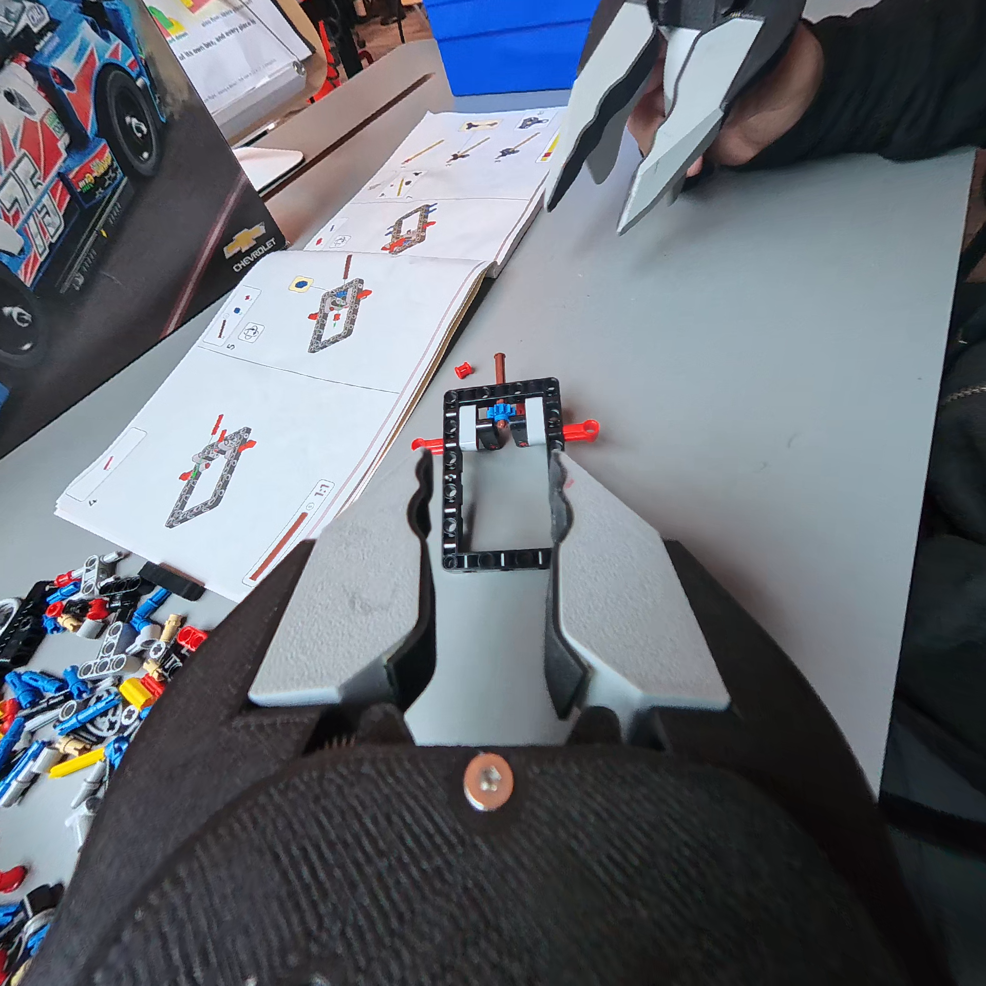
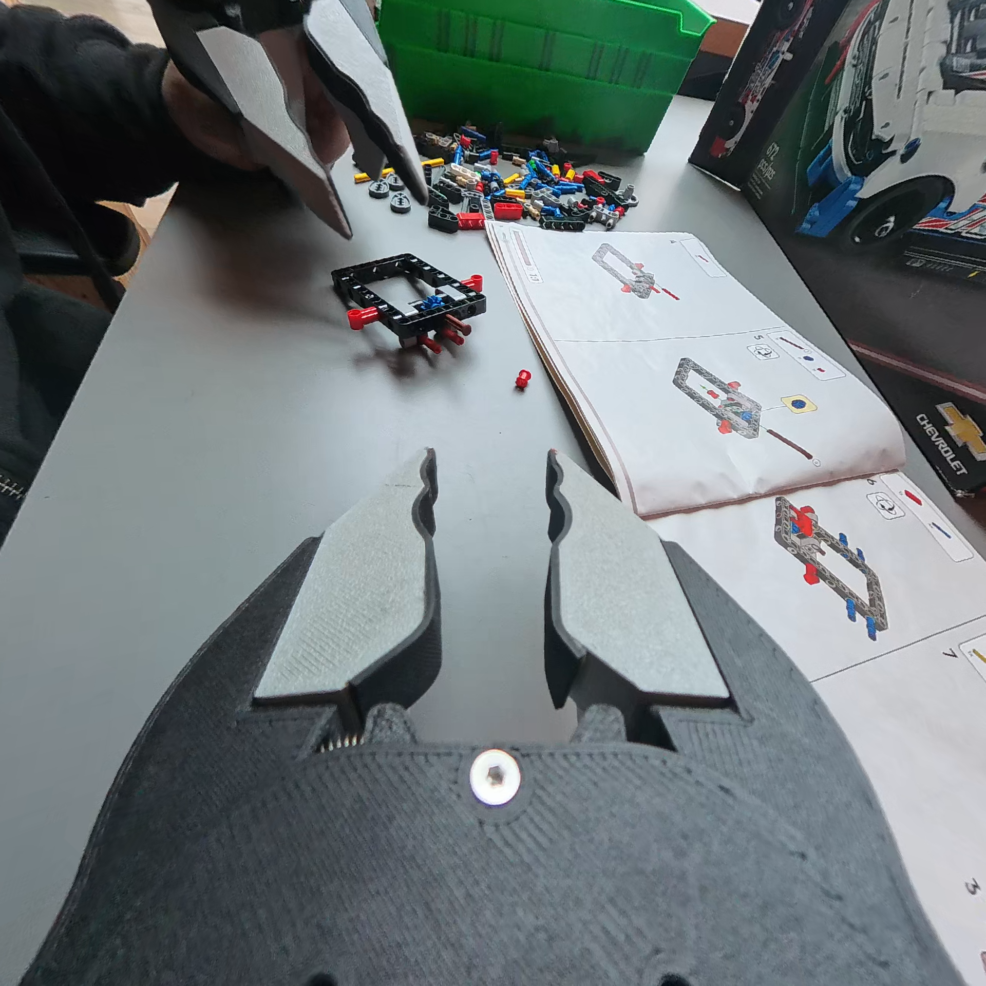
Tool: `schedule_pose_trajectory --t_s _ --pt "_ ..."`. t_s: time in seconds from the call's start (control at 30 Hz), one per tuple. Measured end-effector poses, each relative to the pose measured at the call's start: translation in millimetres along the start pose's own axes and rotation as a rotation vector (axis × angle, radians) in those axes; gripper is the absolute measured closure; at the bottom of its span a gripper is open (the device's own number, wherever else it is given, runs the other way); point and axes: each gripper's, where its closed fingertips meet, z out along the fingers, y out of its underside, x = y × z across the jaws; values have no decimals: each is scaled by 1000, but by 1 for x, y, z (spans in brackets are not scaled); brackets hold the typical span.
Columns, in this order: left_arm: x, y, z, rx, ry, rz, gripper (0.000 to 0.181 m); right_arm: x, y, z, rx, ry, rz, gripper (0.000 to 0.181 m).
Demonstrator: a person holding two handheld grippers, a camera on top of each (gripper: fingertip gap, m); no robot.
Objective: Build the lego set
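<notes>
Black frame [image 1: 499,475] lies flat — long axis along left gripper's [image 1: 491,464] fingers.

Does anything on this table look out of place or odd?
One small red piece lies alone on the table, between the black frame and the booklet, apart from the loose parts pile. Nothing looks damaged.

Right tool [image 2: 491,469] low in frame, jaws apart, nothing between, hanging over bare grey surface [image 2: 240,453]. Left tool [image 2: 387,219] upper left, jaws apart, above and just behind black frame [image 2: 408,291]. Frame flat on surface, centre, blue gear [image 2: 433,303] inside, red pins [image 2: 360,316] at its sides. Loose red bush [image 2: 523,379] between frame and open manual [image 2: 693,368]. Parts pile [image 2: 533,184] top centre, green bin [image 2: 539,64] behind. Box [image 2: 875,160] upper right.
</notes>
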Motion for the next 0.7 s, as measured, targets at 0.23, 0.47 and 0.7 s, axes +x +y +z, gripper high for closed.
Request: schedule_pose_trajectory --t_s 0.23,0.47,0.7 --pt "0 1 1 -8 -15 16 141 16 0 -6 16 82 59 143" --pt "-1 0 0 2 -15 8 141 125 36 -24 -235 387 115 171" --pt "-2 0 -1 5 -33 21 142 166 87 -26 -545 424 97 181"
